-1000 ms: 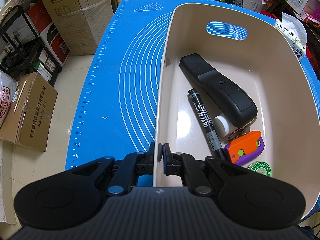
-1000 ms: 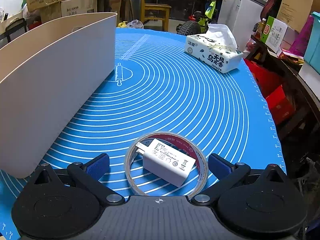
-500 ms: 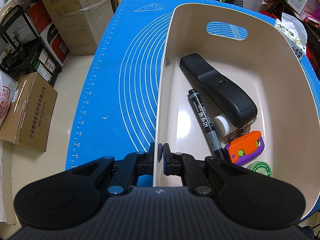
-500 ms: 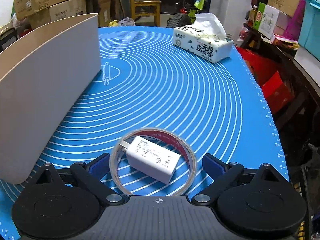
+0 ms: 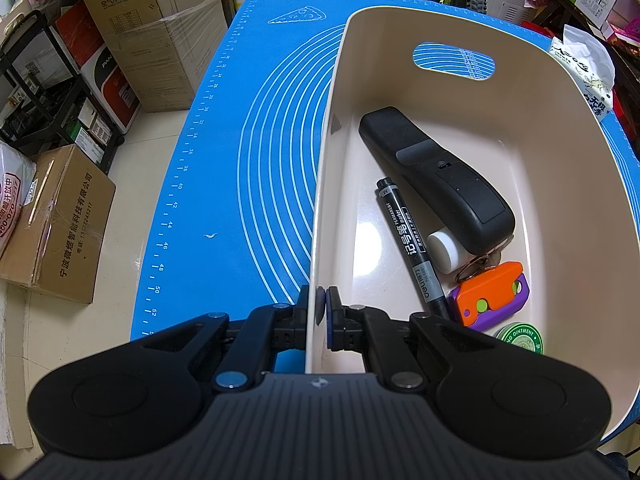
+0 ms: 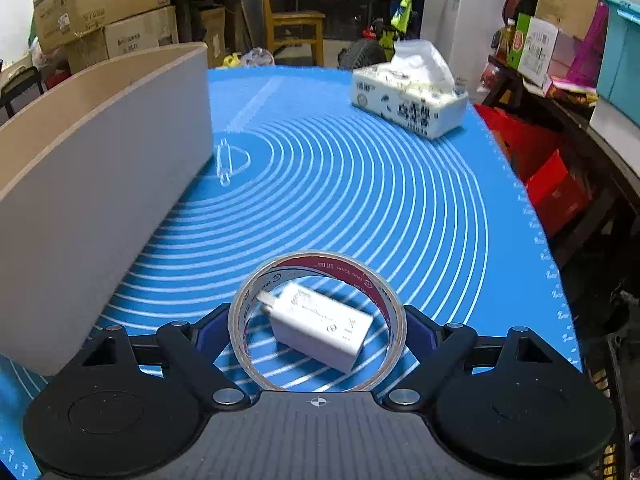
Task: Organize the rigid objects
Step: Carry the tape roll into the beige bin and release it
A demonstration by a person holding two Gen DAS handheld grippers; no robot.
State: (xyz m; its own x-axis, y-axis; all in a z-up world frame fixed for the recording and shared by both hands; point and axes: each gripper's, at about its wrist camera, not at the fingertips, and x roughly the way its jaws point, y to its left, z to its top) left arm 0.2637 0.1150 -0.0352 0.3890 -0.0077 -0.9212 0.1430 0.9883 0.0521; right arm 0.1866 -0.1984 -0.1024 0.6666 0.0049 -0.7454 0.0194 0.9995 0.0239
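Note:
My left gripper (image 5: 322,308) is shut on the near left wall of the beige bin (image 5: 320,184), one pad on each side of the rim. In the bin lie a black remote (image 5: 436,184), a black marker (image 5: 408,244), a small white-capped bottle (image 5: 444,250), an orange and purple toy (image 5: 490,296) and a green ointment tin (image 5: 520,338). My right gripper (image 6: 318,332) is closing around a clear tape roll (image 6: 320,258) on the blue mat (image 6: 360,184). Both pads meet the roll's sides. A white charger (image 6: 320,326) lies inside the roll.
The bin's outer wall (image 6: 100,184) stands close to the left of the right gripper. A tissue pack (image 6: 408,100) sits at the mat's far right. Cardboard boxes (image 5: 60,232) and shelves stand on the floor left of the table, with clutter to its right.
The right gripper's jaws have drawn in from wide apart until they touch the tape roll, and its view has shifted slightly. The left gripper and the bin have stayed still.

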